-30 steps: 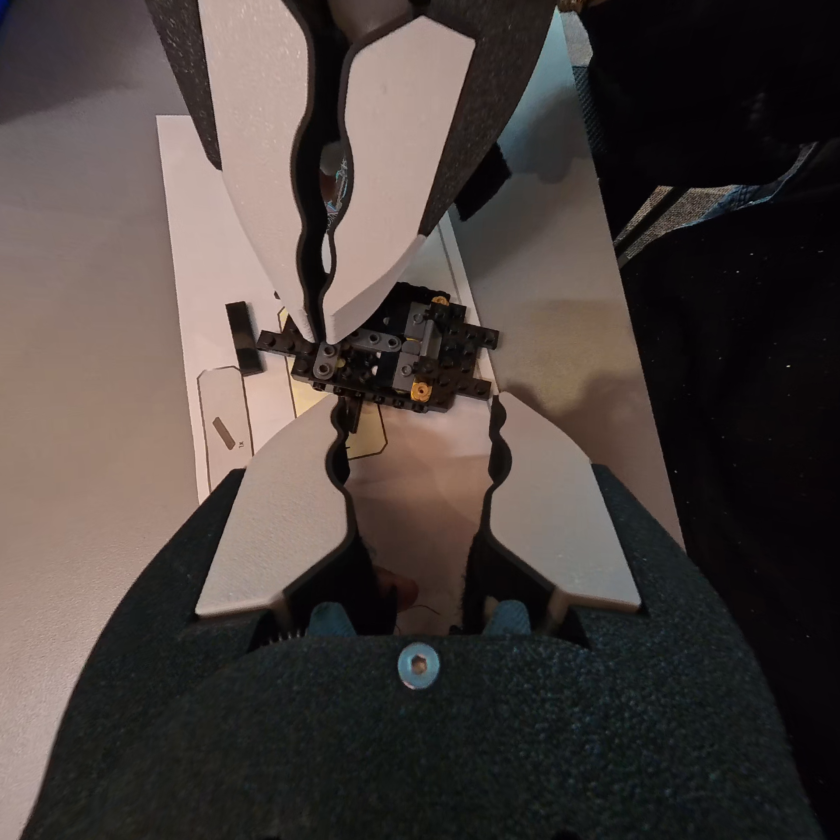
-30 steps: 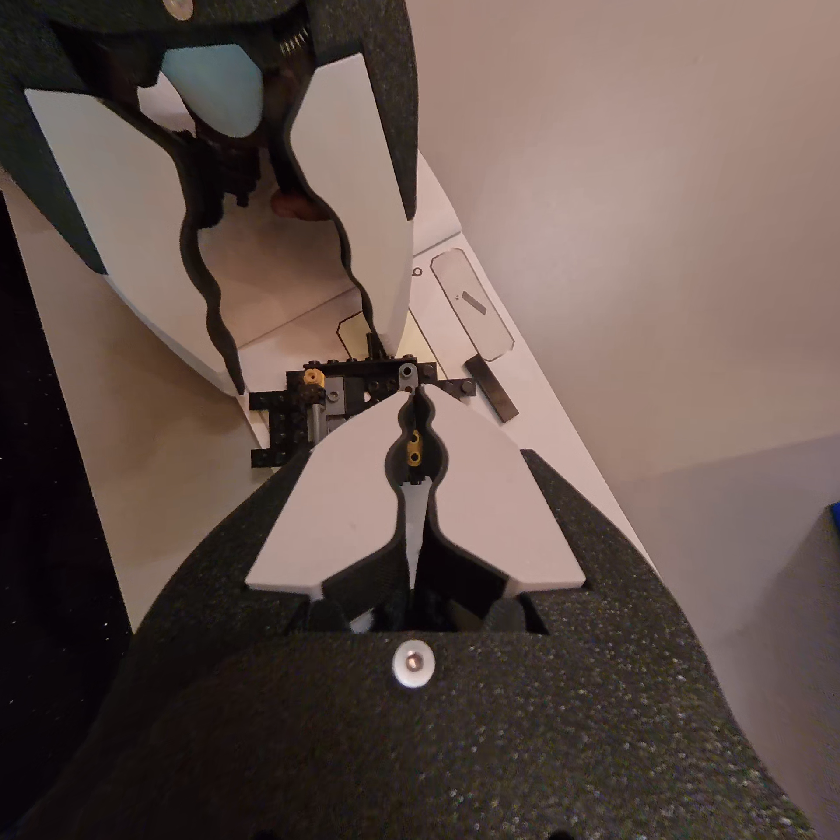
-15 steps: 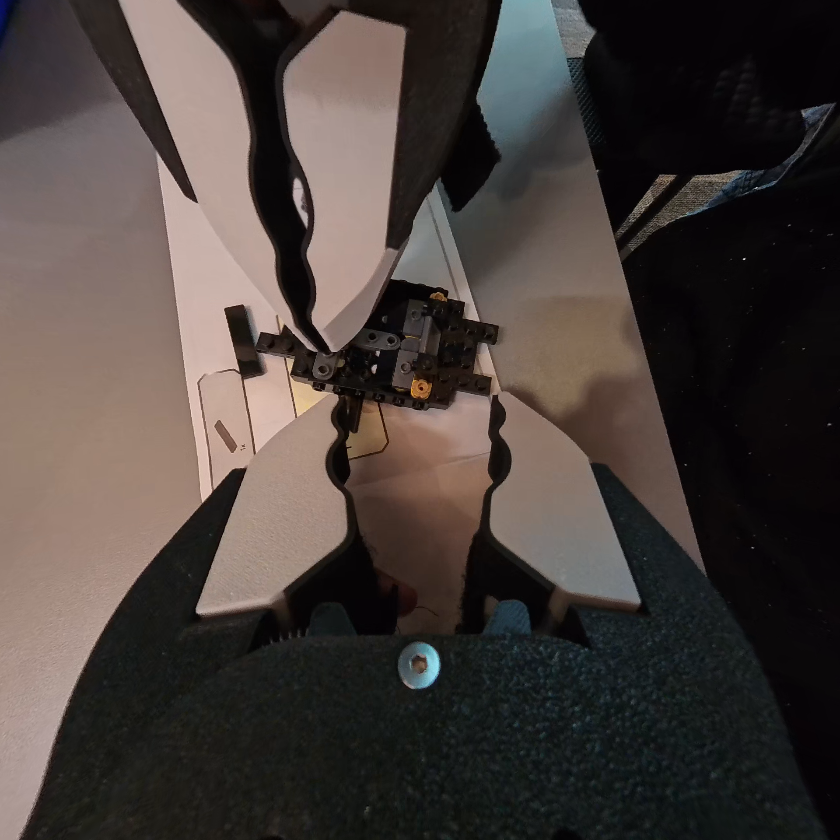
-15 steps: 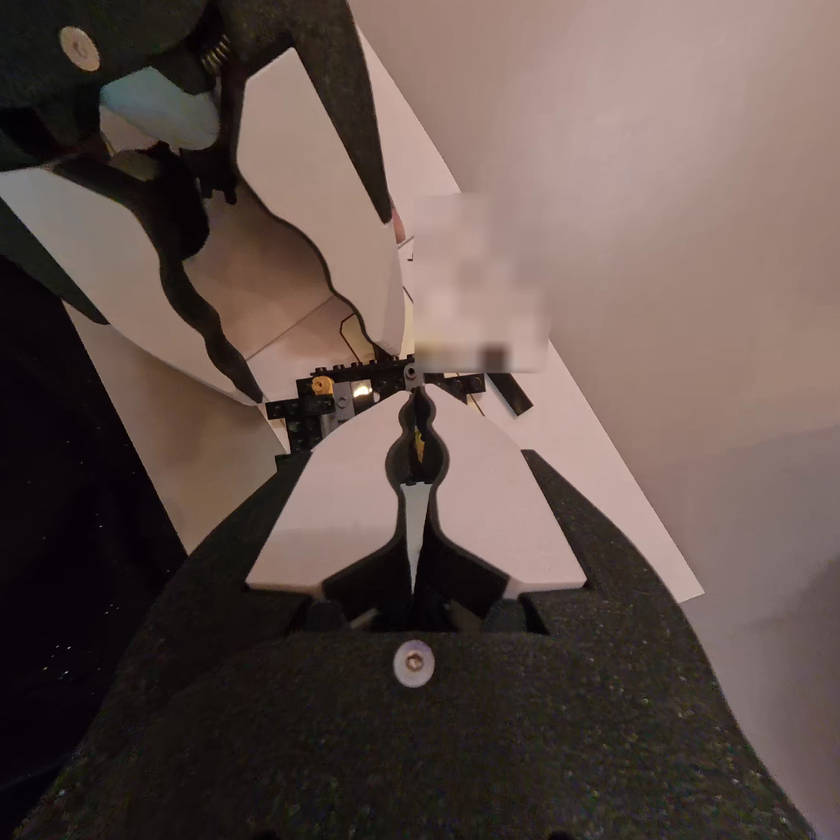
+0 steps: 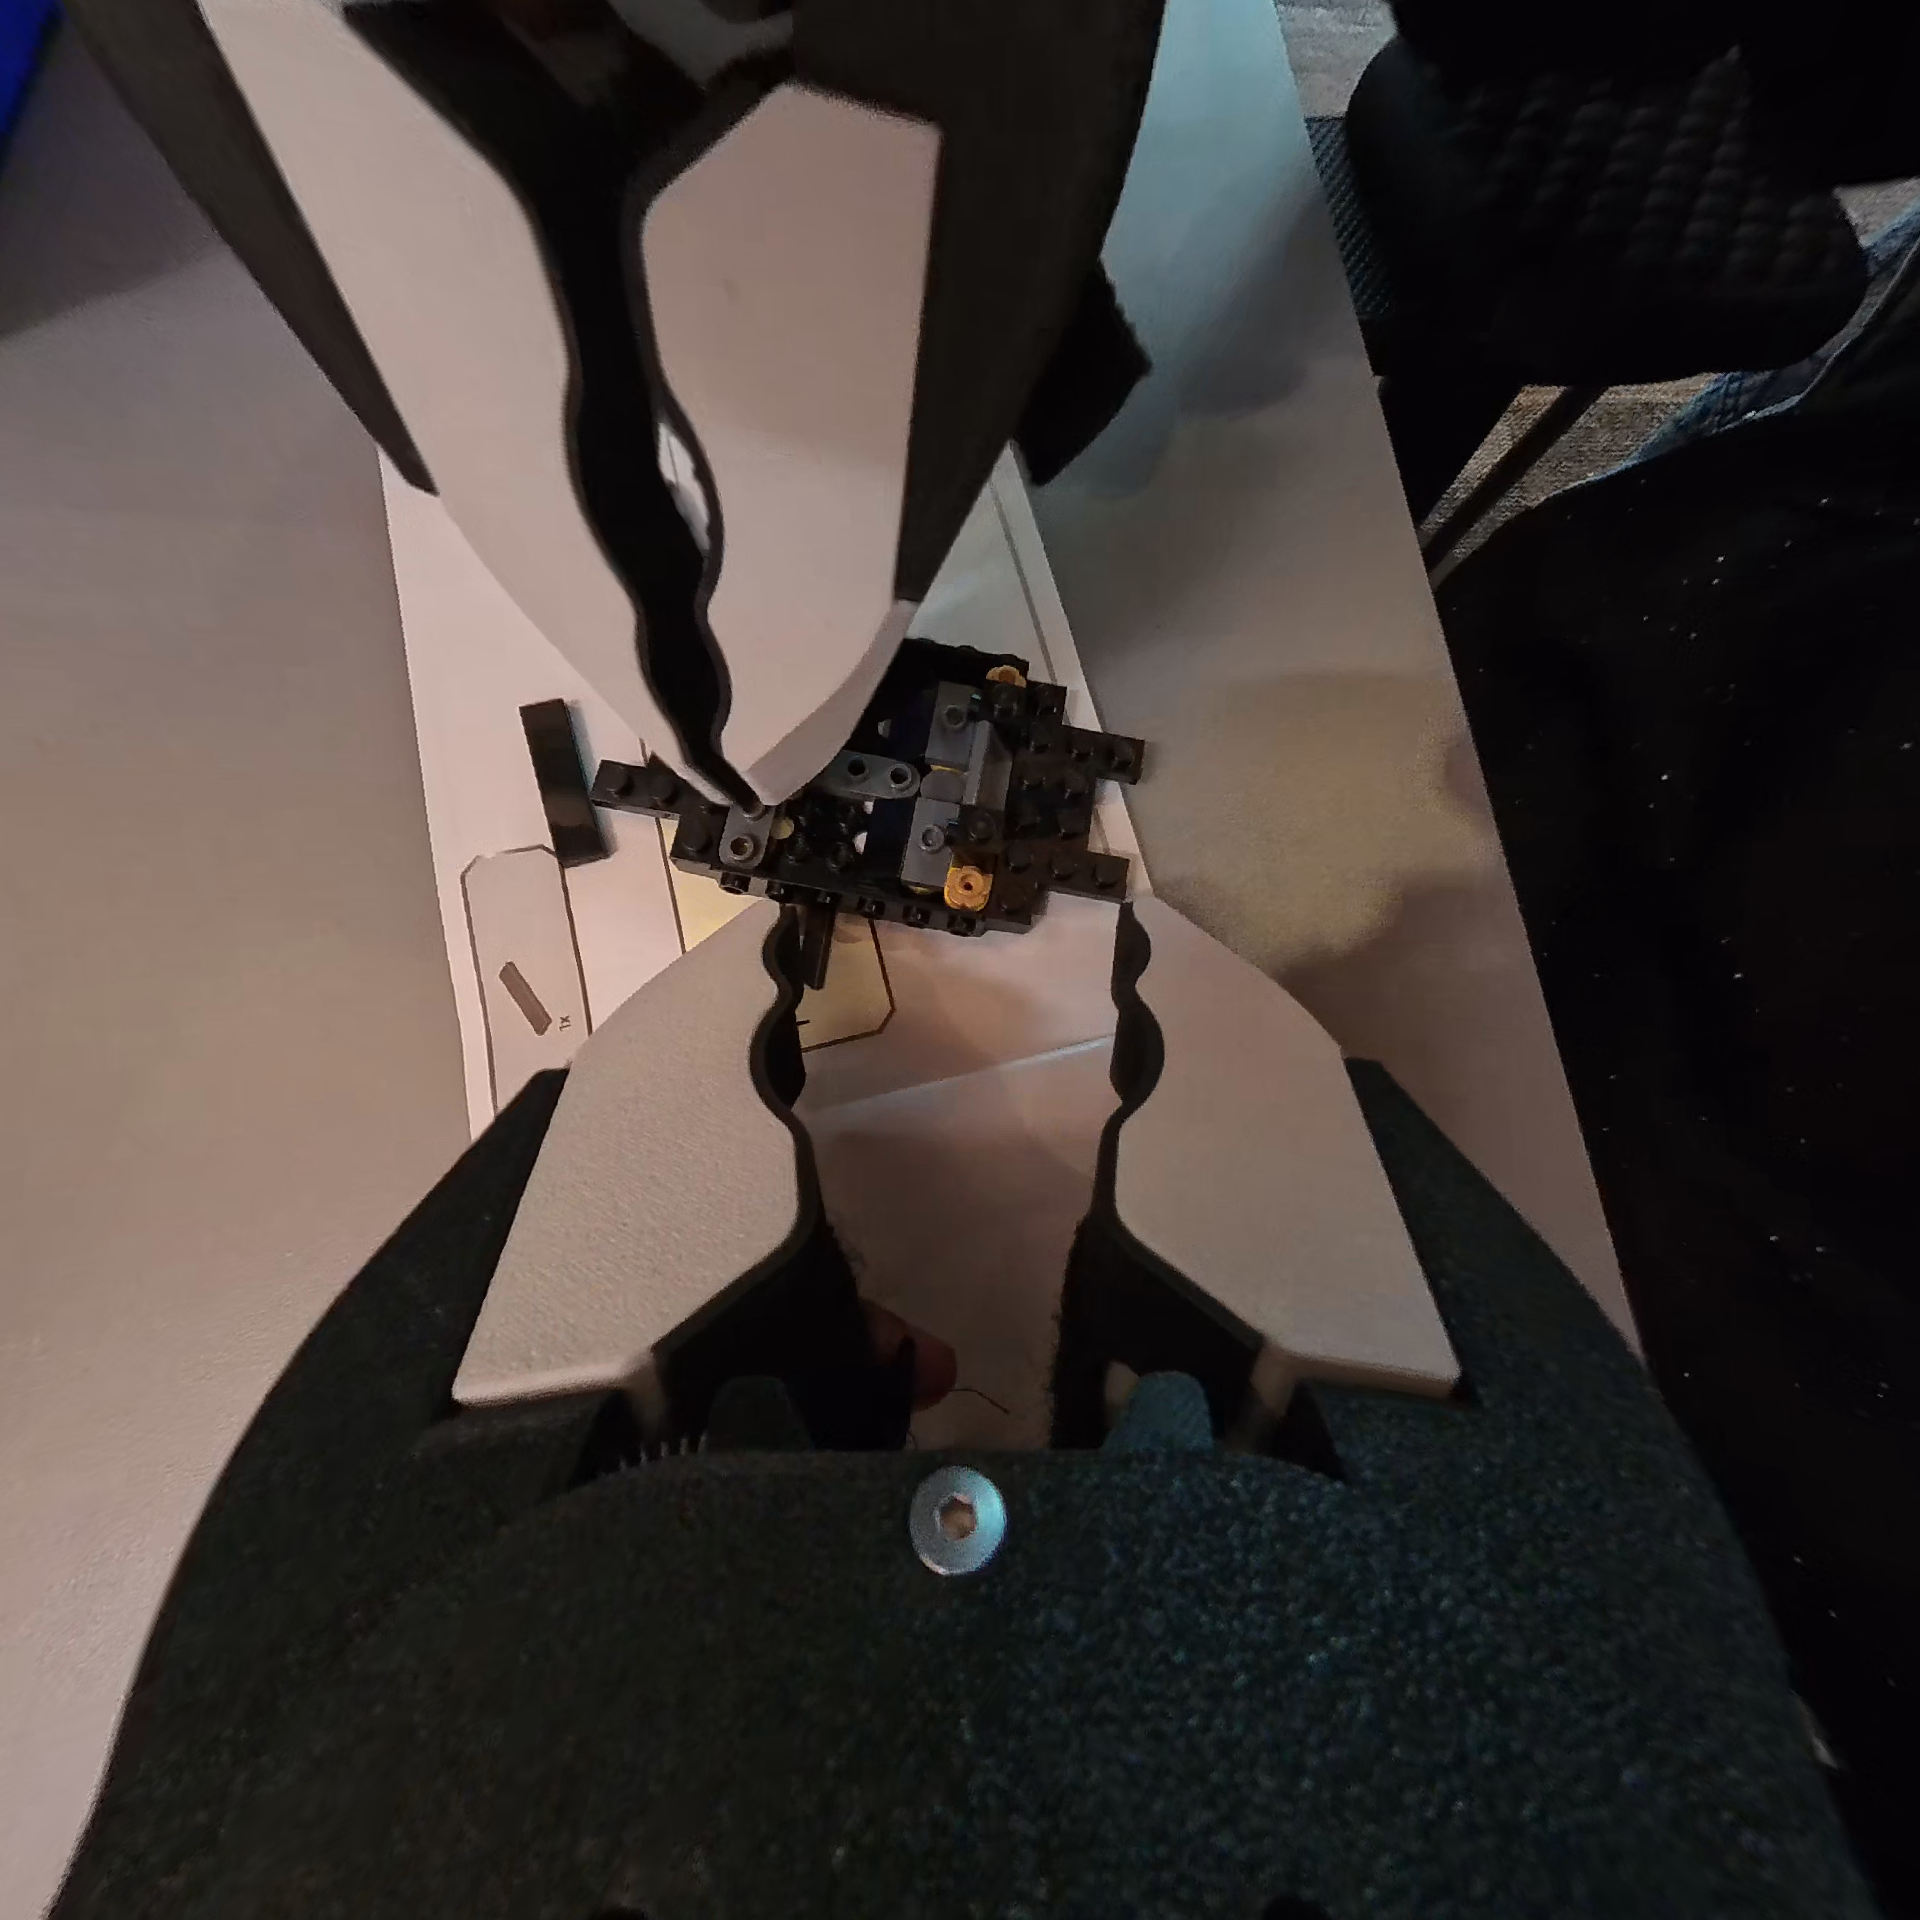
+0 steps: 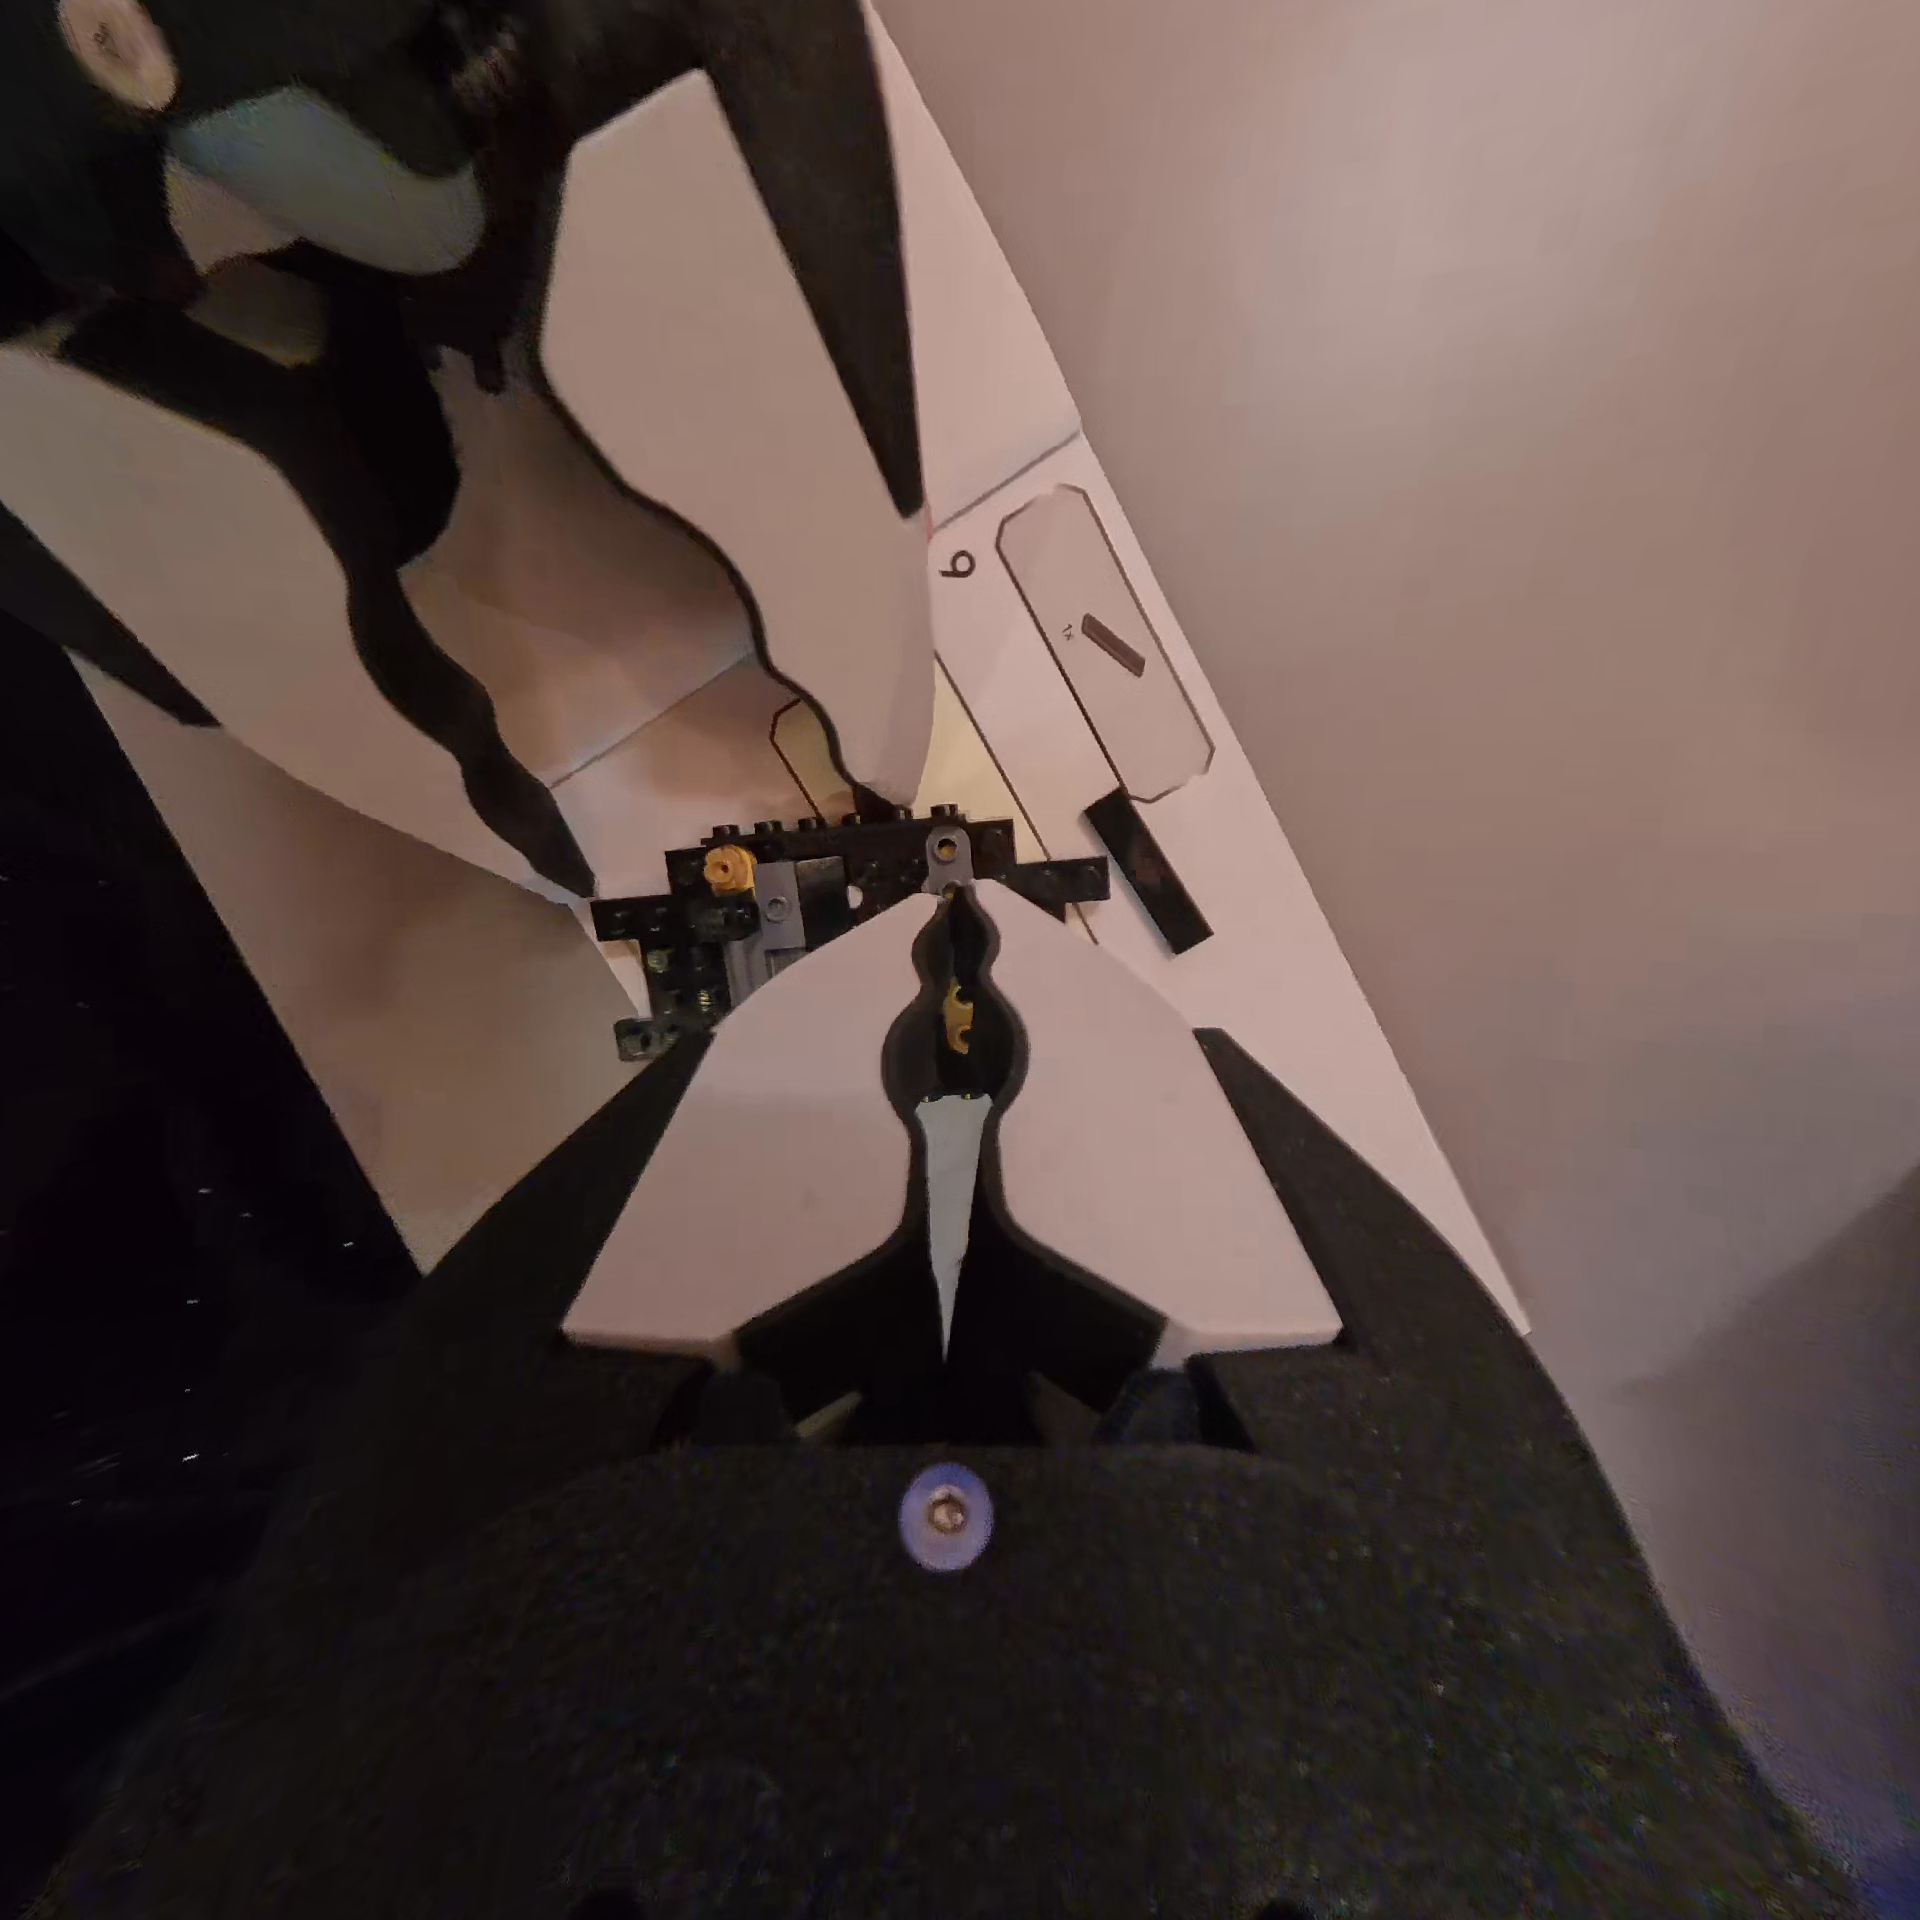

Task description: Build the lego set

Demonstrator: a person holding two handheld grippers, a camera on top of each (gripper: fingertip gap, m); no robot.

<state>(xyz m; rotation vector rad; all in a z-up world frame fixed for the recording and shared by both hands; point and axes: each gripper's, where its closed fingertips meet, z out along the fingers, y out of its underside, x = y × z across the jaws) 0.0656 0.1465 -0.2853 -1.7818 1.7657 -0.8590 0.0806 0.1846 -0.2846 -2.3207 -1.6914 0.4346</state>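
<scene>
A black lego assembly (image 5: 1039,810) with grey and gold parts lies on a printed instruction sheet (image 5: 488,665). It also shows in the right wrist view (image 6: 686,935). My right gripper (image 6: 951,896) is shut, its tips pinching one end of a small grey plate (image 6: 945,854) on the assembly's edge. In the left wrist view it (image 5: 740,805) comes down from above onto that grey plate (image 5: 744,834). My left gripper (image 5: 951,920) is open and empty, its tips just short of the assembly's near side. It shows open across the assembly in the right wrist view (image 6: 727,831).
A loose black flat tile (image 5: 561,779) lies on the sheet beside the assembly, also in the right wrist view (image 6: 1148,873). The pale table (image 5: 187,935) ends at an edge on the right, with dark fabric (image 5: 1683,935) beyond it.
The right gripper has tilted and swung over the assembly, tips staying on the grey plate. The left gripper stays open in the same place.
</scene>
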